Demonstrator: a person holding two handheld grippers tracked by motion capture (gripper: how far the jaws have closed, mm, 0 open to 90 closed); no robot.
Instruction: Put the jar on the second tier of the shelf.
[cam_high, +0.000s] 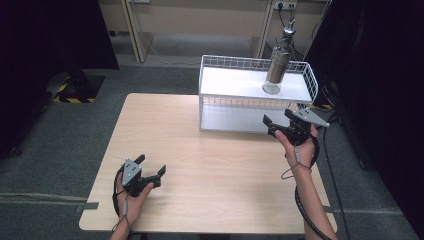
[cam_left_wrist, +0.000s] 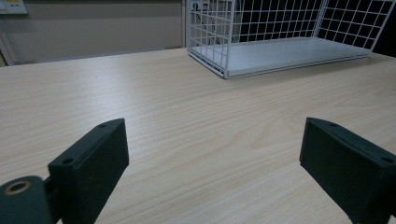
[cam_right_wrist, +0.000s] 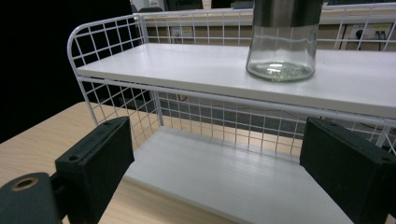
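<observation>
2 tongs, left tongs (cam_high: 151, 166) & right tongs (cam_high: 279, 120) both apart, 1 table (cam_high: 210, 165), 1 wire rack (cam_high: 235, 114), 1 bottle (cam_high: 277, 65) on top.

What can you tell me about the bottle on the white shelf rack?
The bottle has a clear glass base, a brushed metal sleeve above it and a narrow metal spout on top. It stands upright on the upper shelf of the white wire rack, toward its right end, looking nearly empty. Nothing but the shelf touches it.
</observation>
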